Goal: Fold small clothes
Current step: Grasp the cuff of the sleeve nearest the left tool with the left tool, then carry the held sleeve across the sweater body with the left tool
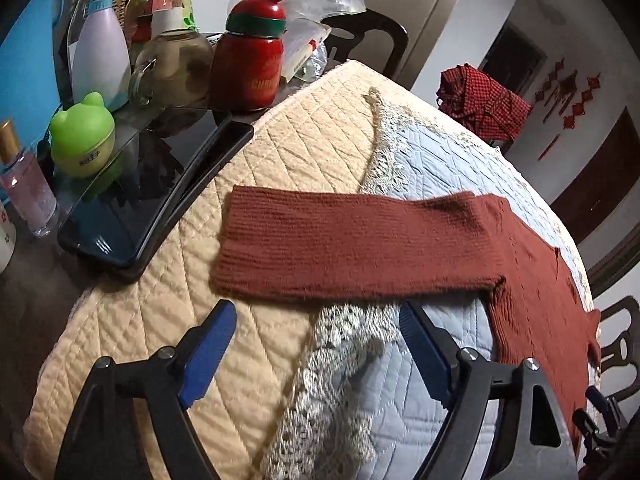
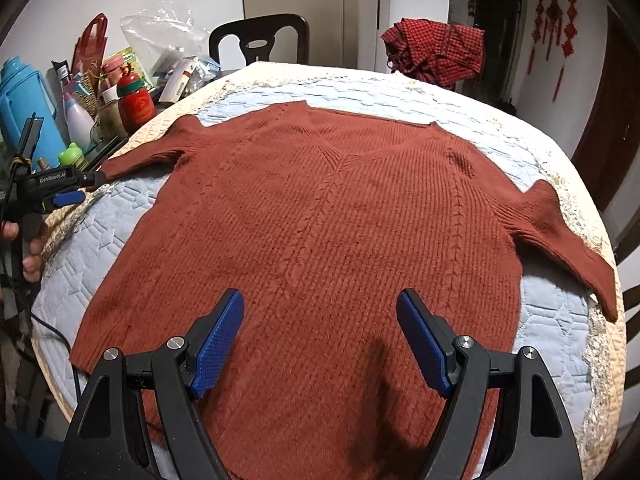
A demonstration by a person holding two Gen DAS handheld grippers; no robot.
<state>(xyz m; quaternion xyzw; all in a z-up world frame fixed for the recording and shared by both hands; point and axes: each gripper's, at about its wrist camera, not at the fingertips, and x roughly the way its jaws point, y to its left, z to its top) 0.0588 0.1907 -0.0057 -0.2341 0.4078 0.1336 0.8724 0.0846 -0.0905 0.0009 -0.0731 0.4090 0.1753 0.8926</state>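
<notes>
The left tongs (image 1: pixel 316 344) are hovering spread beside the sweater's (image 2: pixel 320 220) left sleeve (image 1: pixel 344 244); right tongs (image 2: pixel 320 340) spread, waiting. Best pinching the cuff squarely.

Dim indoor light, fisheye-warped edges

Rust-red ribbed sweater (image 2: pixel 320 216) lies on a pale blue quilted mat (image 2: pixel 552 312) edged with cream lace; beyond the sweater, a red-and-black checked cloth (image 2: pixel 436 50); blue gripper pads (image 2: pixel 216 344).
</notes>
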